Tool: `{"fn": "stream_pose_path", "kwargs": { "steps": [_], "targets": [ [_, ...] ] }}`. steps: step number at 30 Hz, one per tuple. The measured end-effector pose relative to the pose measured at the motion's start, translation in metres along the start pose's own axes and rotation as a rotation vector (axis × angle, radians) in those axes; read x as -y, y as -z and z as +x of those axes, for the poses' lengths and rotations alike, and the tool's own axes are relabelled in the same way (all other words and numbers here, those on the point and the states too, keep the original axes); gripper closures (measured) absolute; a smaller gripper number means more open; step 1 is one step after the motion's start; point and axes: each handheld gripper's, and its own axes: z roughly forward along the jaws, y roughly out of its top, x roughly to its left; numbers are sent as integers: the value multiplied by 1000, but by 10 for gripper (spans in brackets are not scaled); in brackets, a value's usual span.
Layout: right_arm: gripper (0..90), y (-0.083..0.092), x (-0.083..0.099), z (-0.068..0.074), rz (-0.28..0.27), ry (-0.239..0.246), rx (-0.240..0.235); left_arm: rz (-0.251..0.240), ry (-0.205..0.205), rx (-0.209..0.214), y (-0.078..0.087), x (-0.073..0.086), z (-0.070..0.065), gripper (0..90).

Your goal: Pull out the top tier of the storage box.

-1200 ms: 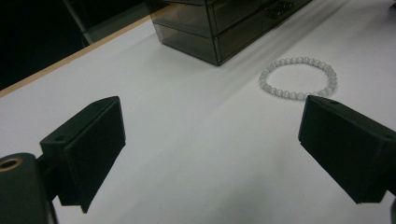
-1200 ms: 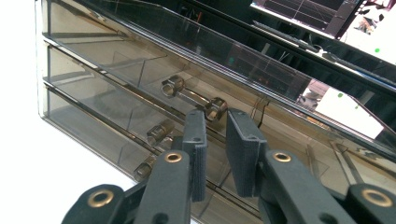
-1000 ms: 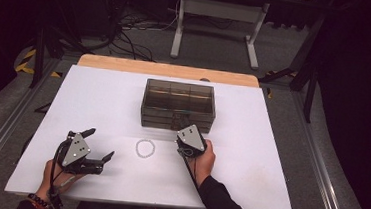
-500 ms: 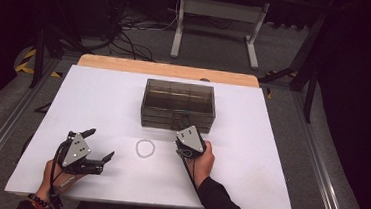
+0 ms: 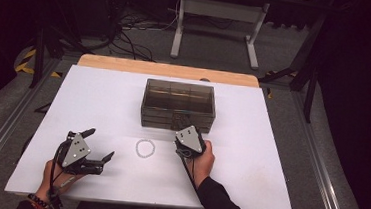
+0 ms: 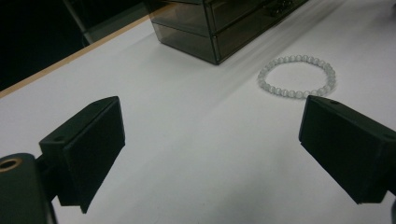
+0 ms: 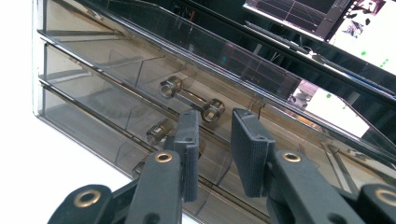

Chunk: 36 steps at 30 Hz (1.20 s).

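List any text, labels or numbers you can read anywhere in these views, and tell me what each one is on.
None can be read.
The drawer box and bead bracelet carry no print.
The left tool and right tool show no markings.
The monitor behind the box shows graphics too blurred to read.

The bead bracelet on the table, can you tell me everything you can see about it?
The bracelet is a closed ring of small, round, pale whitish beads that look glassy or pearly. It lies flat on the white table, in front of the smoky clear drawer box and apart from it. It sits between the two grippers, and nothing touches it. The left gripper is open beside it, with its jaws spread wide and pointing toward it.
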Motion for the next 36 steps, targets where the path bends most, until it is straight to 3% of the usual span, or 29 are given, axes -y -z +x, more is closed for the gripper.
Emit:
{"fn": "stream_pose_path", "kwargs": {
  "steps": [11,36],
  "targets": [
    [799,-1,-1,2,5,10,15,2,3,6,-1,0,-2,79],
    [803,9,-2,5,22,-4,11,-6,5,-10,2,-1,-1,80]
  ]
}}
